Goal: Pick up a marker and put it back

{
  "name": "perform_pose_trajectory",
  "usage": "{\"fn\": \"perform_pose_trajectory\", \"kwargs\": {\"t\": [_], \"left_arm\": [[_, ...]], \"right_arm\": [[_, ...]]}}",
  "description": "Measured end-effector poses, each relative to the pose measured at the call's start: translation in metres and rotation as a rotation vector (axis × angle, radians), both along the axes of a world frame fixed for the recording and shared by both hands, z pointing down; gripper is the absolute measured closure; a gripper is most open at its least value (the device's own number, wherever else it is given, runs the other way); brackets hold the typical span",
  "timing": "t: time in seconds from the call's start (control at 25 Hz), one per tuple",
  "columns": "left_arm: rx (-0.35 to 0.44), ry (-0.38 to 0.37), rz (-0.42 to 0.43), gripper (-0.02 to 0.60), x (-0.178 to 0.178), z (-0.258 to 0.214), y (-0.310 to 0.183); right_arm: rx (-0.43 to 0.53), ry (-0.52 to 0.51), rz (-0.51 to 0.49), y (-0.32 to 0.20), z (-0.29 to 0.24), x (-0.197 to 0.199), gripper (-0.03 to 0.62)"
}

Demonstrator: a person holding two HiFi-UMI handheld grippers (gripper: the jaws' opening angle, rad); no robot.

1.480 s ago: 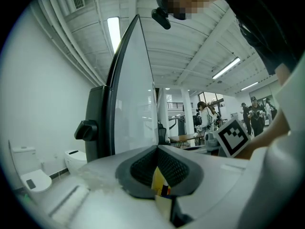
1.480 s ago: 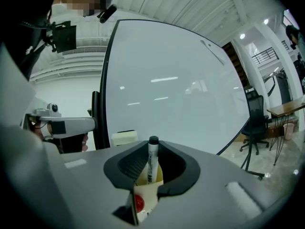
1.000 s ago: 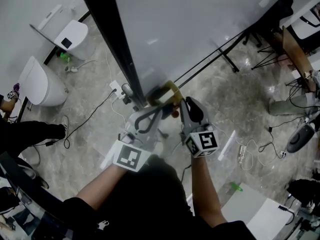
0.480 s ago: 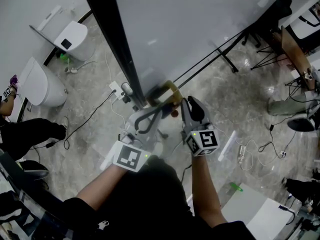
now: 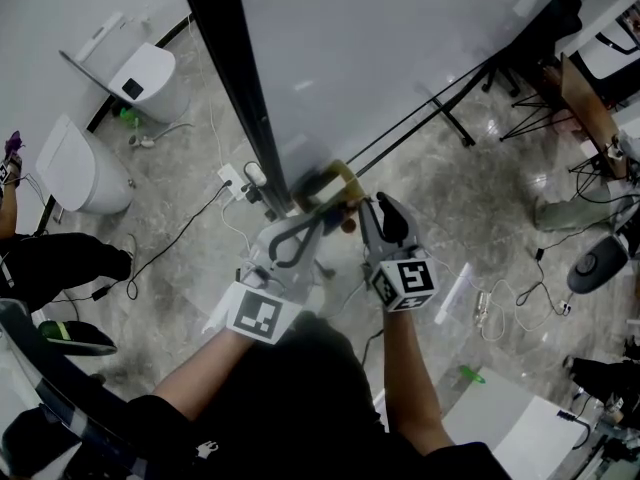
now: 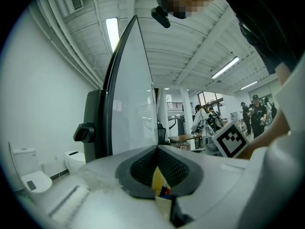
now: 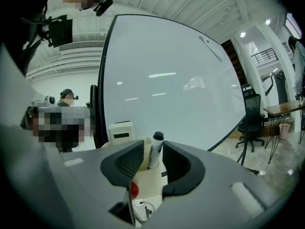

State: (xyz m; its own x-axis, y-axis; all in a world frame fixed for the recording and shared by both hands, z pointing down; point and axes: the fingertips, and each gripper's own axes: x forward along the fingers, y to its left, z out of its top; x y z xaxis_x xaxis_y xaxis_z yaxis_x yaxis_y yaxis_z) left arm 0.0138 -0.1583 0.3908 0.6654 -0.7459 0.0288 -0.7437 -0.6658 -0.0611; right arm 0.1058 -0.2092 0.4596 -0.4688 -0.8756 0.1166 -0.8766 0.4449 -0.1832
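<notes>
At the lower edge of the whiteboard (image 5: 400,48), your left gripper (image 6: 157,148) holds the yellowish holder (image 5: 335,183). Its fingers (image 6: 143,169) are pressed together on a thin wall of the holder, which looks like stiff card.

The marker (image 7: 153,156) stands upright inside this holder, directly between the fingers (image 7: 128,161) of your right gripper (image 7: 153,147). These fingers have just been opening and are now spread. As far as I can see, the pads do not press on the marker.

So I judge that the putting back is almost done: the marker is in its place and released. It only remains to draw the right gripper away without knocking the marker over.

The marker is a smooth white cylinder with a round black cap. The holder is a cream box with flat sides. The finger pads are dark rubber with a fine ribbed pattern. The board is glossy and reflects the ceiling lamps.
</notes>
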Motion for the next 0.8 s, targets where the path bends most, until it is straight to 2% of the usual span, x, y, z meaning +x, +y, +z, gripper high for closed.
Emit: {"fn": "perform_pose_trajectory", "kwargs": {"t": [0.8], "left_arm": [[0.009,0.021,0.047,0.578,0.005,-0.008,0.009]], "right_arm": [[0.042,0.026,0.06,0.018,-0.022,0.013,0.439]]}}
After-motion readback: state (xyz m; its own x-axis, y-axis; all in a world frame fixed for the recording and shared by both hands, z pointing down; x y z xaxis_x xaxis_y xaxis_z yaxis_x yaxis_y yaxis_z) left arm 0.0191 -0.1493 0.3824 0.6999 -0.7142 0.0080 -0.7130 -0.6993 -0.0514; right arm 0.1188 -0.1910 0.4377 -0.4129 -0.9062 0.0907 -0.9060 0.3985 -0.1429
